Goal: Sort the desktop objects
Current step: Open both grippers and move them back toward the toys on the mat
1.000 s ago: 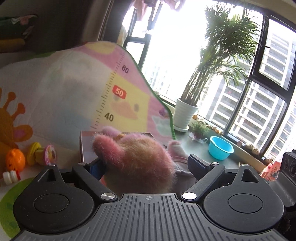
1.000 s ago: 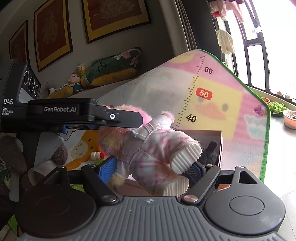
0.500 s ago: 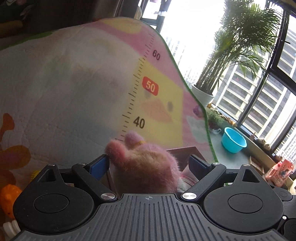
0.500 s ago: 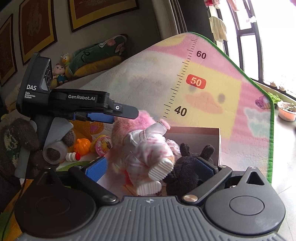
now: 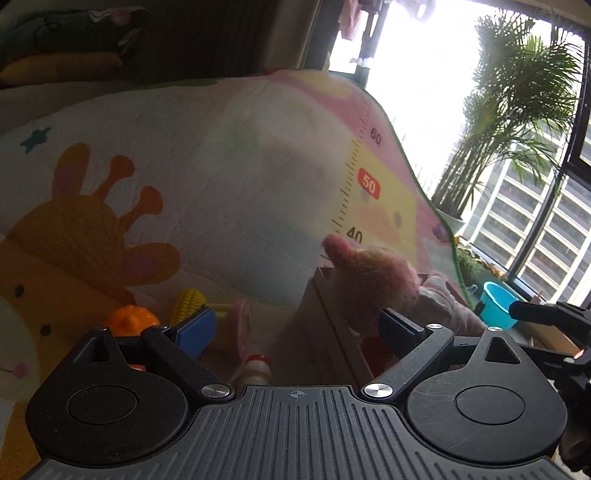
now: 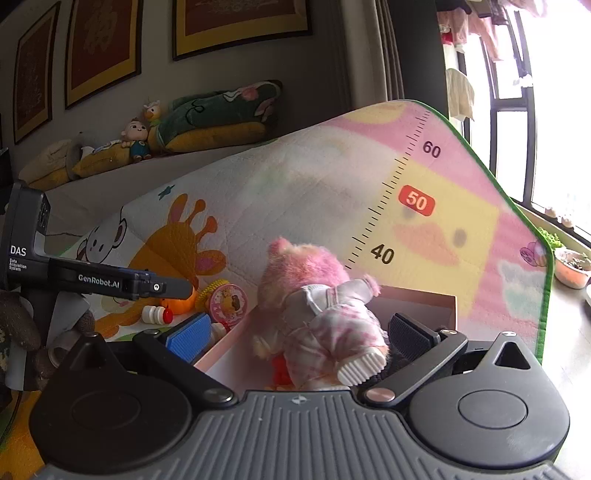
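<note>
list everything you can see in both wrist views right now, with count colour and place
plush doll: 1, pink fur, pink-and-white outfit, lying head-up in the box
box: 1, pale pink, open, on the play mat
play mat: 1, pastel with giraffe and ruler print, draped behind the toys
toy pumpkin: 1, orange, on mat left of box
toy corn: 1, yellow, beside the pumpkin
round toy: 1, pink, beside box
small bottle: 1, white with red cap, on mat
basin: 1, blue, by window
potted palm: 1, green, at window
framed pictures: at least 3, dark red with gold frames, on wall
left gripper: open, apart from the doll
right gripper: open, around the doll
</note>
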`<move>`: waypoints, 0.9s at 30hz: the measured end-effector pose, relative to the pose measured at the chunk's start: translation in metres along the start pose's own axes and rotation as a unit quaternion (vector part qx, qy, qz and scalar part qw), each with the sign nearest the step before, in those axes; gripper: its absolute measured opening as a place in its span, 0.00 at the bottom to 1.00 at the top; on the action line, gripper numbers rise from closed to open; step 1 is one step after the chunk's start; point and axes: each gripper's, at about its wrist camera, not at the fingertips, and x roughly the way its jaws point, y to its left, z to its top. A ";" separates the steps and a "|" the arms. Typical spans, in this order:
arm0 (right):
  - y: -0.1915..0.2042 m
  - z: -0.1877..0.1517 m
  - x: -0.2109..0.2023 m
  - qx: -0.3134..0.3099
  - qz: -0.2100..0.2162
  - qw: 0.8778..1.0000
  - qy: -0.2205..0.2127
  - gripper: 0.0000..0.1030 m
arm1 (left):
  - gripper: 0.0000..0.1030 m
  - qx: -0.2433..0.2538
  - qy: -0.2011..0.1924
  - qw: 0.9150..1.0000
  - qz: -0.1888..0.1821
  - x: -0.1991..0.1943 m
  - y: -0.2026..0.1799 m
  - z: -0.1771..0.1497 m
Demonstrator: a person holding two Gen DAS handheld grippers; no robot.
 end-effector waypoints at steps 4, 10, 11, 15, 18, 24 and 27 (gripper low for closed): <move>0.025 0.004 0.014 -0.015 0.021 1.000 0.005 1.00 | 0.95 0.004 0.024 0.999 0.043 -0.007 0.024 -0.023; 0.059 0.008 0.032 -0.034 0.052 0.998 0.017 1.00 | 0.95 0.027 0.048 0.996 0.074 -0.010 0.041 -0.049; 0.064 0.008 0.035 -0.037 0.056 0.998 0.020 1.00 | 0.95 0.032 0.048 0.995 0.082 -0.011 0.043 -0.052; 0.080 0.004 0.044 -0.047 0.067 0.996 0.033 1.00 | 0.95 0.029 0.049 0.994 0.098 0.001 0.049 -0.048; 0.092 -0.002 0.047 -0.059 0.071 0.995 0.041 1.00 | 0.95 0.024 0.050 0.993 0.107 0.011 0.053 -0.044; 0.109 -0.016 0.044 -0.107 0.079 0.990 0.048 1.00 | 0.91 0.014 0.052 0.991 0.127 0.032 0.061 -0.036; 0.110 -0.019 0.046 -0.105 0.084 0.989 0.059 1.00 | 0.74 0.008 0.058 0.989 0.133 0.040 0.066 -0.035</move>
